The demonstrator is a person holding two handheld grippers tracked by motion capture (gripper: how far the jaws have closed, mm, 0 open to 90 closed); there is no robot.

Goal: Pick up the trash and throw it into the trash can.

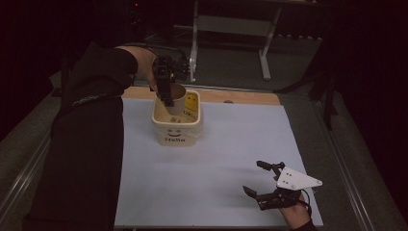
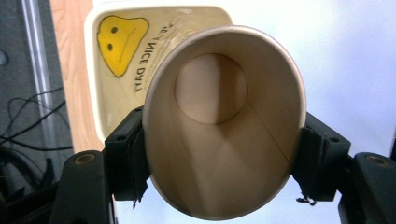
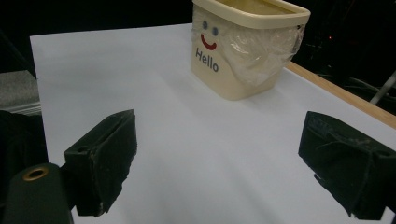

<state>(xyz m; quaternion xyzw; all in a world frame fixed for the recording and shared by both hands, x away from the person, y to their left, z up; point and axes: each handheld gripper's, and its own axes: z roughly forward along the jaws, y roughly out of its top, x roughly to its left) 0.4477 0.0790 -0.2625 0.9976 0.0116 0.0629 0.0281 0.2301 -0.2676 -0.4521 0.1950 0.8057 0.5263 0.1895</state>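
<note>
A brown paper cup (image 1: 178,92) hangs over the back of a cream bin (image 1: 175,132) marked "Hello" with a smiley. My left gripper (image 1: 168,98) is shut on the cup. In the left gripper view the empty cup (image 2: 224,140) is squeezed between both jaws, its mouth facing the camera. Beneath it is the bin (image 2: 91,70), with a yellow face sticker (image 2: 121,42) on an inside wall. My right gripper (image 1: 253,177) rests open near the sheet's front right, holding nothing. From the right gripper (image 3: 219,158) the bin (image 3: 233,70) stands ahead, well apart.
A white sheet (image 1: 216,159) covers the table, and a wooden strip (image 1: 240,96) shows along its far edge. A metal stand (image 1: 231,24) is on the floor behind the table. The person's black sleeve (image 1: 86,144) lies along the sheet's left side. Cables (image 2: 23,116) hang beside the table.
</note>
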